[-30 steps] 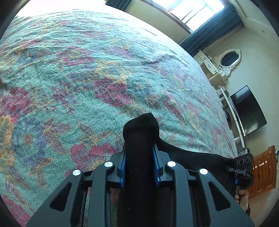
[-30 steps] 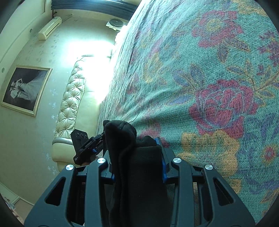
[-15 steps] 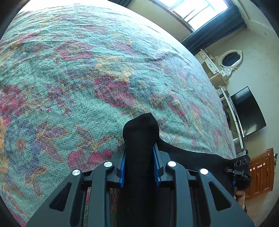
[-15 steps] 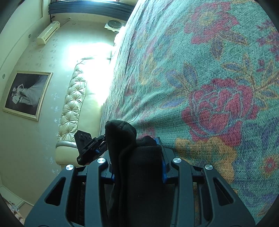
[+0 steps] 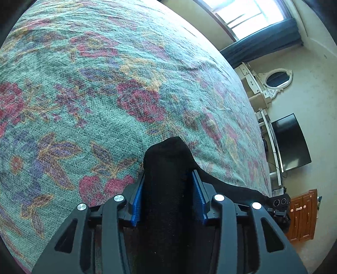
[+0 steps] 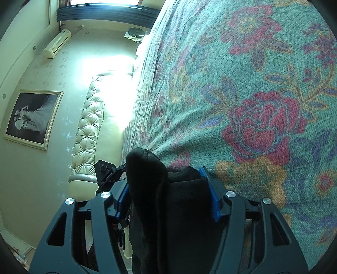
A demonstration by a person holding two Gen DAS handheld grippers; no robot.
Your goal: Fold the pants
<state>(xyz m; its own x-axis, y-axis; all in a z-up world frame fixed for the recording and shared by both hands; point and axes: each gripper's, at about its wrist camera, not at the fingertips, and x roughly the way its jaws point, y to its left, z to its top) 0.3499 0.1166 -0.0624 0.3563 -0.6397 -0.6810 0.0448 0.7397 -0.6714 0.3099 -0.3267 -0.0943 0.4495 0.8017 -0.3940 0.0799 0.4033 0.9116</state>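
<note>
Bunching thick and black between blue pads, pants (image 5: 166,189) held up over floral bedspread (image 5: 84,94), a strip of cloth stretching rightward toward the other tool. Left gripper (image 5: 167,181) closed to a narrow gap, clamped on one fold. Right gripper (image 6: 166,185) set wider, gripping a doubled, lumpier wad (image 6: 168,210). Possibly waistband or hem, too dark to tell.

My left gripper (image 5: 168,196) and right gripper (image 6: 168,196) each pinch the pants (image 5: 166,189) above the bed (image 5: 105,94), window (image 5: 252,14) far ahead.
</note>
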